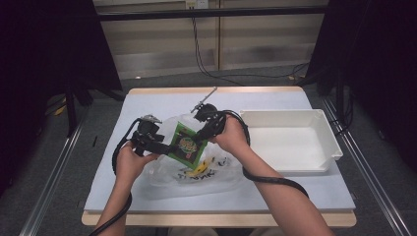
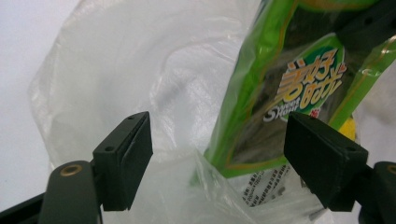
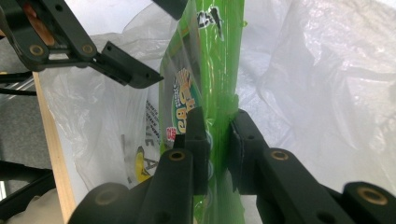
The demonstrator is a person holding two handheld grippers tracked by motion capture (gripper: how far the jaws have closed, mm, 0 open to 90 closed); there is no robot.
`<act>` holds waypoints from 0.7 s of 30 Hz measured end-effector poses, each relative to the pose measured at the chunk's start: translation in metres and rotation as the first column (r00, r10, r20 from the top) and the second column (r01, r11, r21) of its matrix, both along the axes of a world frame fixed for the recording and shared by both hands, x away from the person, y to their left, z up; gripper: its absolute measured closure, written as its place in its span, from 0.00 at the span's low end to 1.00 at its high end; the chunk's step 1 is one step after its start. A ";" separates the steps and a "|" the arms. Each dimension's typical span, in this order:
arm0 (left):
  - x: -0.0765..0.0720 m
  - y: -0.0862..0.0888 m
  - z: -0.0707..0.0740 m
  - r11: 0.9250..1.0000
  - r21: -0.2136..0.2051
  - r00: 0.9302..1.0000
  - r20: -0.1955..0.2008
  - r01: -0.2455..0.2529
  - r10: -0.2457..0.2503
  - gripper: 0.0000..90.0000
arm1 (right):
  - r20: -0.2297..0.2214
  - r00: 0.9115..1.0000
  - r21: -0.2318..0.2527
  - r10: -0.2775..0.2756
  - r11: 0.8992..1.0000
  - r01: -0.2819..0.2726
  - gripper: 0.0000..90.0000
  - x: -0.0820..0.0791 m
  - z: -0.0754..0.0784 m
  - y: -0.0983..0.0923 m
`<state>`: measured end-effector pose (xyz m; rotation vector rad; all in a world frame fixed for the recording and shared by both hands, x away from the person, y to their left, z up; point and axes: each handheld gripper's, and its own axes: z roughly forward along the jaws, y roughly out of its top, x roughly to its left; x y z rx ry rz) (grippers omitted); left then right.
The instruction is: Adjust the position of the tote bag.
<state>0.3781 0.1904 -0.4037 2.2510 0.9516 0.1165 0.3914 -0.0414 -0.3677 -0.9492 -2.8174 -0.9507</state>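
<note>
White tabletop [image 1: 147, 105] carries a clear plastic bag [image 1: 162, 174]; right gripper [image 3: 218, 135] pinches the green snack packet [image 3: 205, 70] to feed it in, left gripper [image 2: 217, 158] gaping empty at nine o'clock, seemingly to spread the mouth.

The bench [image 1: 147, 103] is lit evenly from above in the high view, while its surroundings are left dark. Soft glare is seen on the clear plastic bag [image 2: 140, 70]. The near fingers [image 3: 196, 140] are rendered slightly soft.
</note>
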 end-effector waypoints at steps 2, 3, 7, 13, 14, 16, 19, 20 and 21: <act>-0.001 0.000 -0.001 1.000 0.008 1.000 0.005 -0.002 0.002 0.25 | 0.006 1.000 -0.007 0.008 1.000 -0.008 0.88 0.000 0.002 0.001; -0.002 0.000 0.000 1.000 0.016 1.000 0.009 0.001 -0.001 0.24 | 0.011 1.000 -0.009 0.007 1.000 -0.007 0.88 -0.001 0.002 0.002; -0.004 0.001 0.001 1.000 0.014 1.000 0.018 -0.005 0.005 0.21 | 0.021 1.000 -0.023 0.020 1.000 -0.020 0.88 -0.004 0.003 0.006; -0.007 0.001 -0.002 1.000 0.023 0.999 0.043 0.002 -0.003 0.17 | 0.055 0.998 -0.066 0.034 0.997 -0.030 0.88 -0.006 0.011 0.010; -0.007 0.001 -0.002 1.000 0.024 0.999 0.041 -0.001 0.000 0.17 | 0.061 0.997 -0.068 0.037 0.997 -0.032 0.87 -0.006 0.013 0.010; -0.007 0.002 -0.002 0.999 0.036 0.999 0.036 -0.004 0.003 0.16 | 0.065 0.997 -0.070 0.035 0.997 -0.030 0.87 -0.006 0.016 0.009; -0.007 0.003 -0.004 1.000 0.029 1.000 0.031 -0.005 0.004 0.15 | 0.073 0.997 -0.069 0.036 0.997 -0.031 0.87 -0.006 0.020 0.008; -0.007 0.002 -0.004 1.000 0.018 0.999 0.030 -0.021 0.020 0.15 | 0.077 0.996 -0.069 0.038 0.997 -0.033 0.87 -0.006 0.021 0.008; -0.007 0.003 -0.004 0.999 0.029 0.999 0.031 -0.013 0.013 0.15 | 0.080 0.996 -0.069 0.038 0.997 -0.032 0.87 -0.006 0.023 0.008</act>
